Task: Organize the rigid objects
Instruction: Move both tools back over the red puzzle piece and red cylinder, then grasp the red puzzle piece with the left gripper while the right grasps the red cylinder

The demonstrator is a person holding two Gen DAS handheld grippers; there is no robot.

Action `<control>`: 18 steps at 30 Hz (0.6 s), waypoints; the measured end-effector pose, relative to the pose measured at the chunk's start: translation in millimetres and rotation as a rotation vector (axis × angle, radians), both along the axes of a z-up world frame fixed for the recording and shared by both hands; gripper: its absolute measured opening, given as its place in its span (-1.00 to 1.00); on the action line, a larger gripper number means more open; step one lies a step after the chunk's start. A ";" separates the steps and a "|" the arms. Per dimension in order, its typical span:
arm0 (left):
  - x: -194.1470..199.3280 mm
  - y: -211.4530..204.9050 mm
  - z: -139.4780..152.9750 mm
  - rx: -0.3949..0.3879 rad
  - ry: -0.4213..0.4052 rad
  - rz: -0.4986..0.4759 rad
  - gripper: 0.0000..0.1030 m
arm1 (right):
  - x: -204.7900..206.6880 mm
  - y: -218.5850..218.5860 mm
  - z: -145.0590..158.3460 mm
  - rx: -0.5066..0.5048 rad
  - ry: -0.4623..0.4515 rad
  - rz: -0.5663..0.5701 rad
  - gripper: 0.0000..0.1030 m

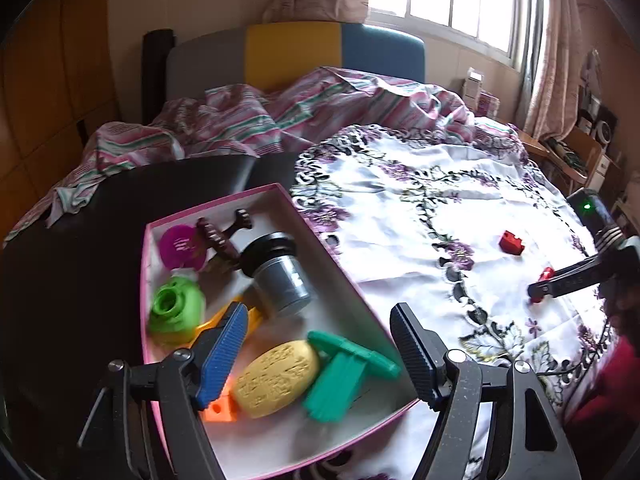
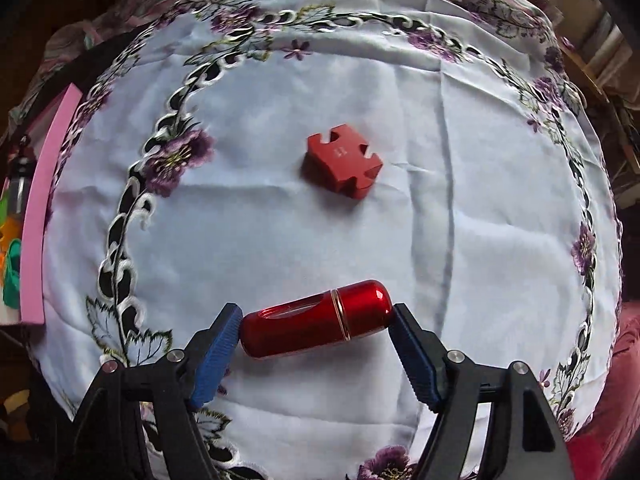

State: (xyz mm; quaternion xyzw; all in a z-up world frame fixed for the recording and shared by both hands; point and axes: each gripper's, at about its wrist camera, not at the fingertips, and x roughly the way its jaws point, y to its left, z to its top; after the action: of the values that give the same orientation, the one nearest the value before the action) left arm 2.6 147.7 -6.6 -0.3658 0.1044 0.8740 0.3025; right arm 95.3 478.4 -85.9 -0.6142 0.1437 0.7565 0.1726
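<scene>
Right gripper (image 2: 316, 320) open, straddling red capsule (image 2: 316, 322) end to end along its long axis; left gripper (image 1: 320, 344) open, empty, over pink box (image 1: 344, 268).

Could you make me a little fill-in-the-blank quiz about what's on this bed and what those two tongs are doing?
1. The red capsule lies between the right tongs on the ____ cloth.
2. The yellow oval piece lies inside the ____-rimmed box.
3. Red items left on the cloth: ____.
4. The left tongs hold ____.

Missing words: white; pink; two; nothing
</scene>
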 end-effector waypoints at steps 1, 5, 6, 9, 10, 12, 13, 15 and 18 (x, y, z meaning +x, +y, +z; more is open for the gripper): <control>0.1 7.1 1.1 0.003 -0.003 -0.015 0.44 | 1.2 3.1 -3.3 -0.016 0.018 -0.016 0.49; -2.6 38.1 -0.6 -0.008 -0.034 -0.074 0.54 | 10.5 7.1 -8.5 -0.059 0.123 -0.049 0.70; -4.2 45.6 -2.2 -0.009 -0.047 -0.084 0.54 | 12.4 7.8 -6.3 -0.065 0.134 -0.057 0.70; -8.5 74.8 -7.0 -0.016 -0.073 -0.136 0.54 | 21.0 16.1 3.8 -0.109 0.211 -0.102 0.70; -9.3 85.4 -8.8 -0.025 -0.075 -0.154 0.54 | 24.3 17.8 8.2 -0.119 0.236 -0.122 0.70; -11.6 108.3 -13.5 -0.042 -0.078 -0.190 0.54 | 34.9 27.2 15.6 -0.126 0.281 -0.178 0.70; -13.4 118.8 -16.2 -0.053 -0.086 -0.202 0.52 | 39.4 32.3 19.0 -0.115 0.297 -0.213 0.70; -17.5 143.4 -21.3 -0.062 -0.115 -0.235 0.40 | 35.2 50.6 26.0 -0.089 0.321 -0.292 0.70; -18.0 180.0 -27.1 -0.076 -0.140 -0.300 0.26 | 39.0 75.2 25.0 -0.095 0.349 -0.400 0.70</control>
State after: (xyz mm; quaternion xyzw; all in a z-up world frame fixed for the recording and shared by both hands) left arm -15.4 327.7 -33.6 -0.4172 0.1696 0.7869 0.4219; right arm 134.3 553.6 -60.9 -0.4413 0.3249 0.7943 0.2624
